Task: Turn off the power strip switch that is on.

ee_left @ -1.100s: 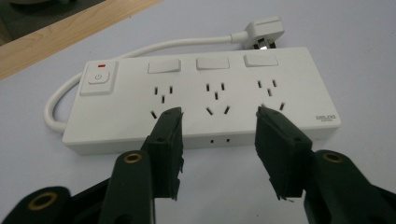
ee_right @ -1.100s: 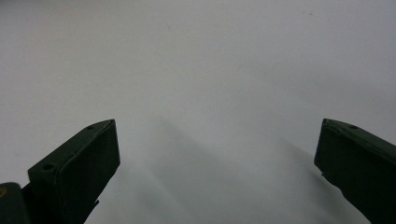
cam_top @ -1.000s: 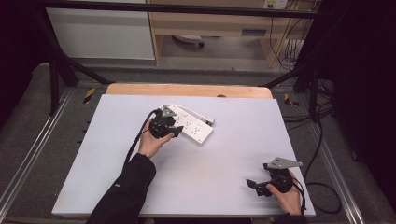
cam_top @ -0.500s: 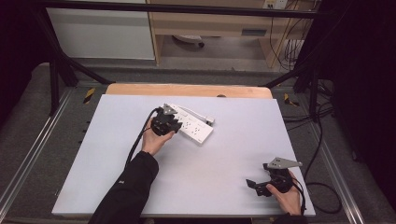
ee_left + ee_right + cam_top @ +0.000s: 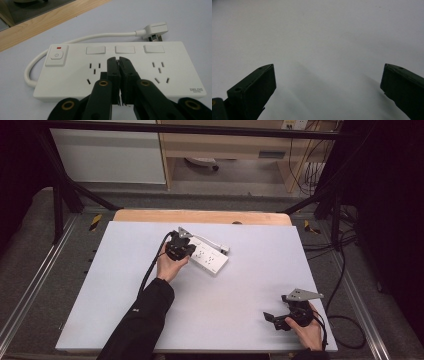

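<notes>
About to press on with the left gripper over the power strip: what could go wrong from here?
The left gripper, whose jaws have just been closing with nothing between them, stands shut over the middle of the power strip. Pushing down could slide the strip across the smooth table, since the right gripper sits open, far off, bracing nothing. The tips are also below the middle switch, so a press may miss it. The plug lies loose and could drag along.

The white power strip [image 5: 120,70] bears a small "DELTA"-like brand mark, barely legible.
</notes>
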Demonstrator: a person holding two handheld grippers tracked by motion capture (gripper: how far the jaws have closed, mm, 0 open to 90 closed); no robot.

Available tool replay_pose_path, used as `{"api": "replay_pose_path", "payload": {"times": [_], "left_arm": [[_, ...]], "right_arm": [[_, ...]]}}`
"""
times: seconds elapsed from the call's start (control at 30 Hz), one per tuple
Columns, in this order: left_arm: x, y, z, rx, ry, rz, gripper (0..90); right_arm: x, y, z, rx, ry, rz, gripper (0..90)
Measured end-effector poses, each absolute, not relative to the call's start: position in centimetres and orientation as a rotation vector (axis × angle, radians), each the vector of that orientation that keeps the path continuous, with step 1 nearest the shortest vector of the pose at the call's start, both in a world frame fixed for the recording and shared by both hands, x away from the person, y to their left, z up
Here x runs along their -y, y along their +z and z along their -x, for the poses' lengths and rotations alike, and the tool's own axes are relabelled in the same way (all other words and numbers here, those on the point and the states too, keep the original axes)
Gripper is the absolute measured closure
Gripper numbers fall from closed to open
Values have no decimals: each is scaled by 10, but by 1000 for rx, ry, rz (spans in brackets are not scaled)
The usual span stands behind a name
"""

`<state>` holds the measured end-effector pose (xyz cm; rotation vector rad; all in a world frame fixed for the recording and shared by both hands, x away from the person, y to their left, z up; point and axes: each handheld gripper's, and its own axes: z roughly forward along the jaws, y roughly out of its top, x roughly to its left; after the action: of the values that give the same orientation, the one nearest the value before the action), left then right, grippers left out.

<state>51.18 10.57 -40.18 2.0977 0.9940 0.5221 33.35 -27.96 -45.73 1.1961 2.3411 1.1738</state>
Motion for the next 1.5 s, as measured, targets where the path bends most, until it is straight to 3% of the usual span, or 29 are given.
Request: {"api": "replay_pose_path", "payload": {"times": [1.5], "left_arm": [[-88,-422,-551,-1053,587,-2092,898]], "right_arm": [[280,-457,-333,-2339,1186,-1196,7]]}}
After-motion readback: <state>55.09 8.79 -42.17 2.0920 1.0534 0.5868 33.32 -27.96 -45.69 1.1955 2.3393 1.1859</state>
